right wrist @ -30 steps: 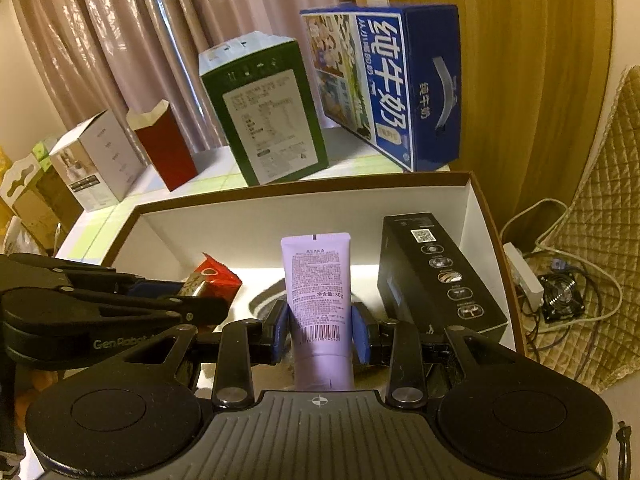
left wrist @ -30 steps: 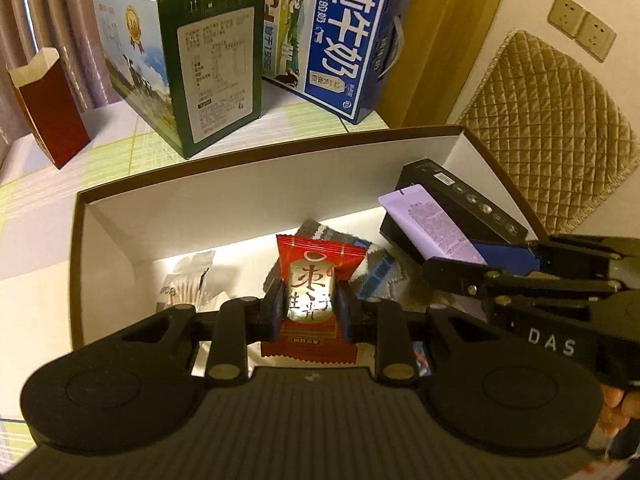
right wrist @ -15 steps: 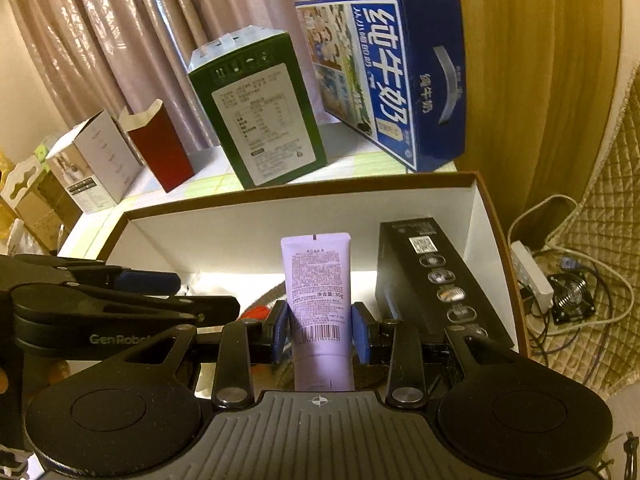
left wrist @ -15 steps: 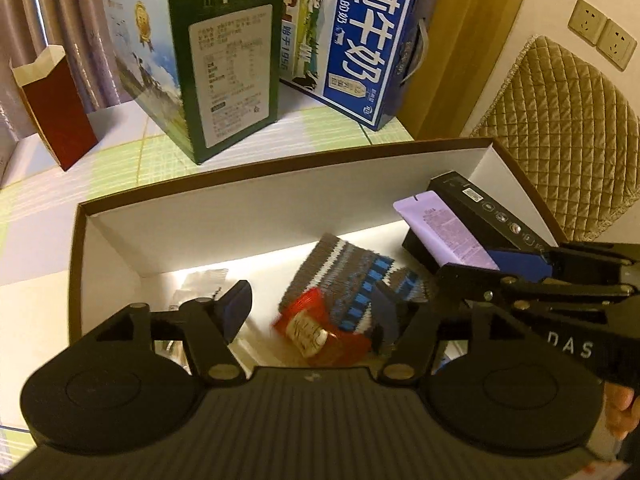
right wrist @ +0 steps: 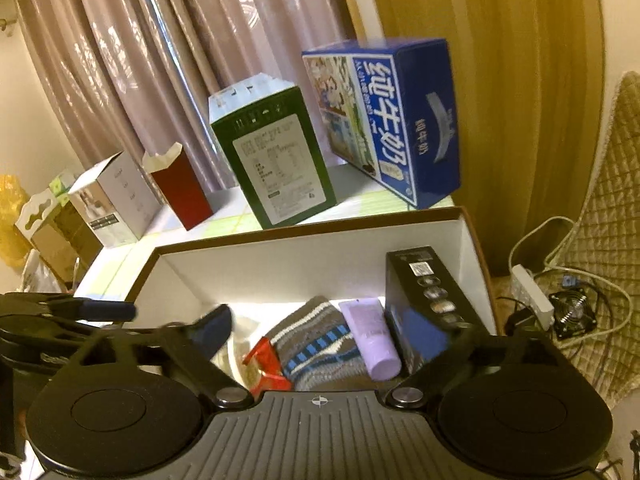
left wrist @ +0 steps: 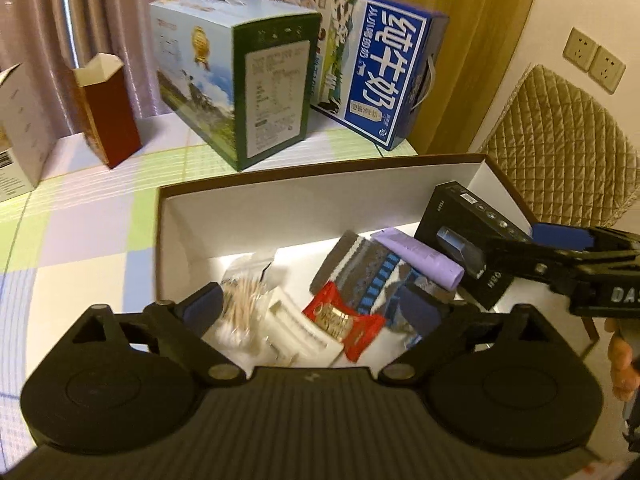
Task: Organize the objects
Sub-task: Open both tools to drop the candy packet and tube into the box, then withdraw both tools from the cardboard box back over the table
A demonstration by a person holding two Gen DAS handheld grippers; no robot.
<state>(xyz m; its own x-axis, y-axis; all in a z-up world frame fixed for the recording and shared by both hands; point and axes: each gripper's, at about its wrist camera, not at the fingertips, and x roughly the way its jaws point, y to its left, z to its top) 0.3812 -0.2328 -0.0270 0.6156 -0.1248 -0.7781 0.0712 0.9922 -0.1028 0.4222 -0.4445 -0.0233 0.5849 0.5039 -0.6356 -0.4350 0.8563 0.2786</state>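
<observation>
Your left gripper (left wrist: 308, 308) hangs with its jaws spread wide and empty over the near end of the brown-rimmed white box (left wrist: 280, 216); your right gripper (right wrist: 320, 332) is just as wide and empty over the same box, and on its side in the left view you can read "DAS".

Behind the box, on the checked tablecloth (left wrist: 80, 248), stands the blue milk carton (left wrist: 384, 80), printed in large white Chinese characters. Just left of it is the green-and-white carton (left wrist: 240, 92), its white label too fine to read. Further left of the box stand the open red carton (left wrist: 108, 112) and a white carton (left wrist: 20, 132).

Inside the box, the black carton (right wrist: 432, 300) lies along the right wall, with a QR sticker and a row of round icons on top. Touching its left side lies the purple tube (right wrist: 372, 340); its print is blurred. Next comes the grey, white and blue striped sock (right wrist: 320, 340). On the sock's near-left edge rests the red snack packet (left wrist: 344, 320), its gold lettering unreadable. Left of that are a white tray (left wrist: 296, 328) and a clear bag of cotton swabs (left wrist: 244, 296).
</observation>
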